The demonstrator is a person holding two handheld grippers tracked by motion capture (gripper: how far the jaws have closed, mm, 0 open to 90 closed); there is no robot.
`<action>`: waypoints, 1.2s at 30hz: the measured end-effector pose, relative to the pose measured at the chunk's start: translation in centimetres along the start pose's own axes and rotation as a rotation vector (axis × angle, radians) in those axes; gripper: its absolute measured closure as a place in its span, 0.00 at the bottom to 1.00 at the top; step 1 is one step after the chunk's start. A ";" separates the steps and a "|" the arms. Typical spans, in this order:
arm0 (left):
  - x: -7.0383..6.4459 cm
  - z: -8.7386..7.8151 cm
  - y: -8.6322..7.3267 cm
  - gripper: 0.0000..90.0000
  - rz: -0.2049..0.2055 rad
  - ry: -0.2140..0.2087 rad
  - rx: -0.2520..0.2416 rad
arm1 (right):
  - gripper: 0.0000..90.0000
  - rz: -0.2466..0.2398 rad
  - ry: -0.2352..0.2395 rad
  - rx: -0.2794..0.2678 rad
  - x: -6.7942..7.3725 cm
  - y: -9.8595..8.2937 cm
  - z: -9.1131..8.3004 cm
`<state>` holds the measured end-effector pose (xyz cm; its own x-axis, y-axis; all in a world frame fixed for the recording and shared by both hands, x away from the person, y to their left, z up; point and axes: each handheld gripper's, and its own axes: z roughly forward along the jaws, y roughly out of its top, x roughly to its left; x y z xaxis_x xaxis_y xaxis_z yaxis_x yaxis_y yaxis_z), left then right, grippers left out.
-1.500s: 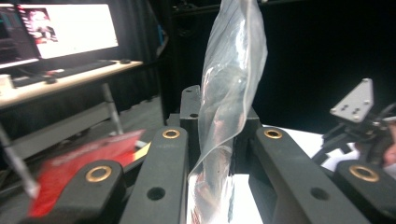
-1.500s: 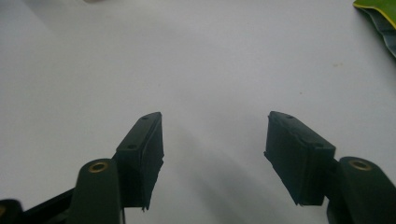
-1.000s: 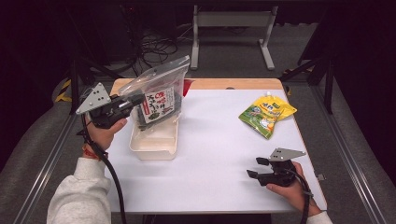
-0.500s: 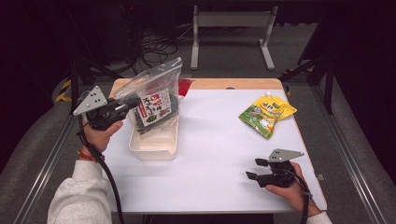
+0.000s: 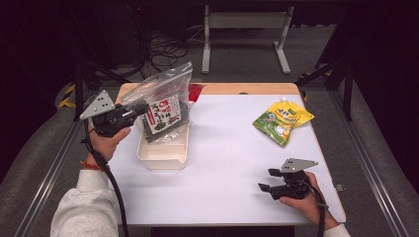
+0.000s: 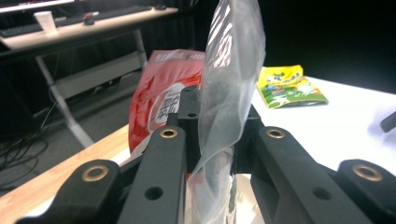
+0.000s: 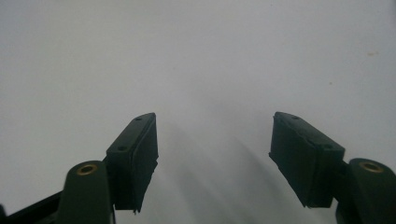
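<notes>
Here the desk (image 5: 232, 168) is carrying everything, and the person is working at its left side. Near the left edge a shallow cream tray (image 5: 163, 153) is lying with its long axis running from the near edge toward the far edge. Above it, the clear plastic bag (image 5: 165, 101) is hanging in the air, with a dark snack packet (image 5: 163, 114) inside it.

The left gripper (image 5: 136, 109) is pinching the bag at its left side; in the left gripper view the jaws are standing closed on the film (image 6: 224, 116), which is rising between them. The bag is hanging to the right of the fingers, tilted, its lower end pointing down toward the tray. This relation, I judge, is deciding the coming move: the bag must go straight down to land in the tray, and the left hand is clearly the nearer one.

A yellow-green pouch (image 5: 281, 121) is lying near the far right corner. The right gripper (image 5: 269, 190) is resting near the right end of the near edge, well apart from the bag, its jaws standing wide apart and holding nothing.

A red packet (image 6: 159, 98) is showing behind the bag in the left gripper view; its text is too blurred to read. Whether the bag's bottom is touching the tray, I cannot tell.
</notes>
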<state>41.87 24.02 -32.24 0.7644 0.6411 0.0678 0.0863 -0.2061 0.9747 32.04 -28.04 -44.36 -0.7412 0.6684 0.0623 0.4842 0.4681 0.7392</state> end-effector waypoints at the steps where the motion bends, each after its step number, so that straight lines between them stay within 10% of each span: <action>1: 0.1 0.0 -0.2 0.86 -0.025 0.016 -0.010 | 0.36 0.000 0.002 0.002 0.0 0.0 0.0; 6: 0.3 0.5 -1.5 0.82 -0.038 -0.044 -0.007 | 0.34 -0.001 0.007 0.016 0.0 -0.1 0.2; 16: -0.5 2.0 -4.5 0.76 -0.016 -0.096 0.159 | 0.34 -0.013 0.020 0.022 0.2 0.1 0.4; 32: -1.1 3.0 -4.3 0.82 0.033 -0.071 0.309 | 0.34 -0.009 0.040 0.021 0.1 0.3 0.6; 36: -0.4 3.0 -5.3 0.81 -0.023 -0.068 0.266 | 0.33 -0.016 0.037 0.015 0.1 0.3 0.4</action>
<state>43.04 22.59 -38.04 0.8009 0.5983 0.0233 0.2616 -0.3847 0.8852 32.28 -27.55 -44.41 -0.7656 0.6388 0.0756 0.4790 0.4876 0.7300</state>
